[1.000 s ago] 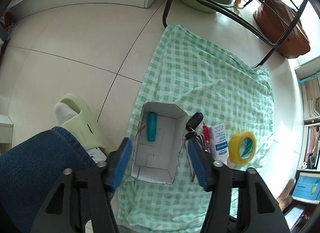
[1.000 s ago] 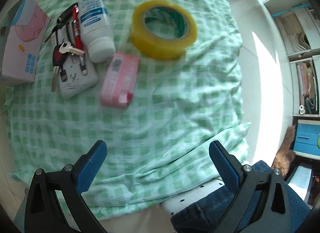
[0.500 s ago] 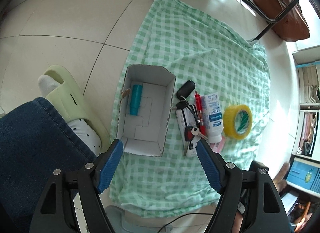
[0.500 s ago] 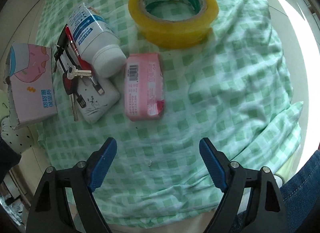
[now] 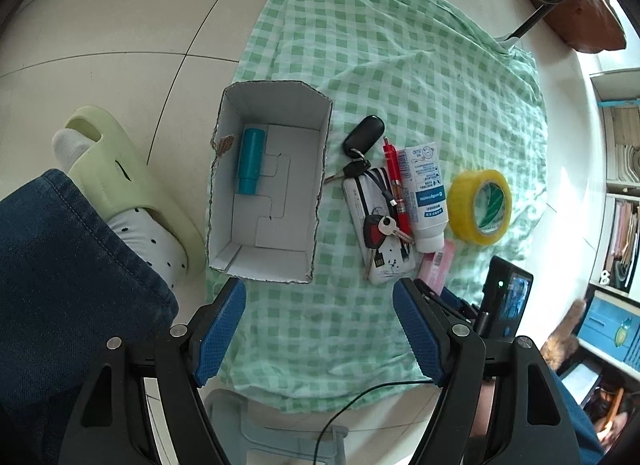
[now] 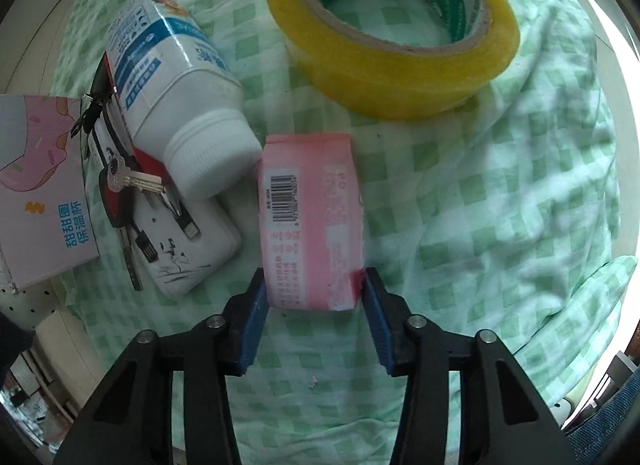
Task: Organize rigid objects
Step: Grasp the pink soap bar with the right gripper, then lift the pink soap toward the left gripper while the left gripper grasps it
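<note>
Closing my right gripper onto the pink packet lying on the checked cloth: its fingers have just narrowed and now touch both sides. Left gripper hangs wide, empty, just short of the cardboard box.

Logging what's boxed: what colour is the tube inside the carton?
Teal tube, clearest in the left wrist view.

A: Where's the tube?
B: In the box, along its nine o'clock wall, on the cloth.
A: And the packet?
B: At six o'clock of the tape roll, touching the bottle cap at its ten o'clock.
</note>
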Motion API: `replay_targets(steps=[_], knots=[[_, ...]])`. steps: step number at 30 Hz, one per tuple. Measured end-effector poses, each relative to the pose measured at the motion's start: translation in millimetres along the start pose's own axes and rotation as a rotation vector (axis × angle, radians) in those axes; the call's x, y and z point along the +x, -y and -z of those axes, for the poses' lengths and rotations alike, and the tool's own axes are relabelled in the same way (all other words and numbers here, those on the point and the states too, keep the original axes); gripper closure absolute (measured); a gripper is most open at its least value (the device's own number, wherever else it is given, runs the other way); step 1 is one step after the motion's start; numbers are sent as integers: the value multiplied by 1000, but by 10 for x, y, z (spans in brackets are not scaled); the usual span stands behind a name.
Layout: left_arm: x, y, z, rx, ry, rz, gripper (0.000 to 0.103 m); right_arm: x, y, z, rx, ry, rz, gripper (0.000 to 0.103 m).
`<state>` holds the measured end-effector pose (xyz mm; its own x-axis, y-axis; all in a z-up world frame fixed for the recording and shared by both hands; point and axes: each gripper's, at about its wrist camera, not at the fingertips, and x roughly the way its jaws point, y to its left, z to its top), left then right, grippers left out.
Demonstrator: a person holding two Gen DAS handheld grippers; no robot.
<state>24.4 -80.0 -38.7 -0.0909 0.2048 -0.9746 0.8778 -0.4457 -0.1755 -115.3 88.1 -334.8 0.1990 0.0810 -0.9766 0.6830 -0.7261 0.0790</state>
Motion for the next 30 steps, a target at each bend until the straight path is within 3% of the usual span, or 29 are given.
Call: replay_targets(steps=[3, 7, 9, 13, 15, 17, 18, 20, 28, 29, 30], knots=[[5, 85, -10, 6, -22, -12, 28, -59, -54, 154, 22, 10, -69, 61], [-18, 302, 49, 104, 8, -10, 28, -186, -6, 370, 102, 69, -280, 61], [1, 380, 115, 140, 6, -2, 28, -279, -225, 498, 66, 93, -311, 61], [43, 442, 198, 177, -33, 109, 28, -750, -518, 497, -38, 162, -399, 61], [31, 456, 226, 200, -42, 124, 28, -1021, -544, 646, -64, 189, -446, 61], [-4, 452, 254, 224, -20, 91, 28, -1230, -621, 727, -65, 210, -473, 61], [-21, 454, 275, 236, -8, 79, 28, -1440, -394, 820, -82, 225, -492, 61], [-38, 454, 305, 239, -3, 77, 28, -1733, -369, 940, -119, 257, -517, 61], [-165, 282, 348, 195, 12, 189, 28, -2166, -728, 1231, -289, 307, -506, 61], [-175, 265, 350, 190, 18, 199, 32, -2183, -745, 1257, -297, 309, -501, 61], [-196, 254, 356, 193, 34, 204, 61, -2203, -775, 1277, -304, 312, -493, 60]])
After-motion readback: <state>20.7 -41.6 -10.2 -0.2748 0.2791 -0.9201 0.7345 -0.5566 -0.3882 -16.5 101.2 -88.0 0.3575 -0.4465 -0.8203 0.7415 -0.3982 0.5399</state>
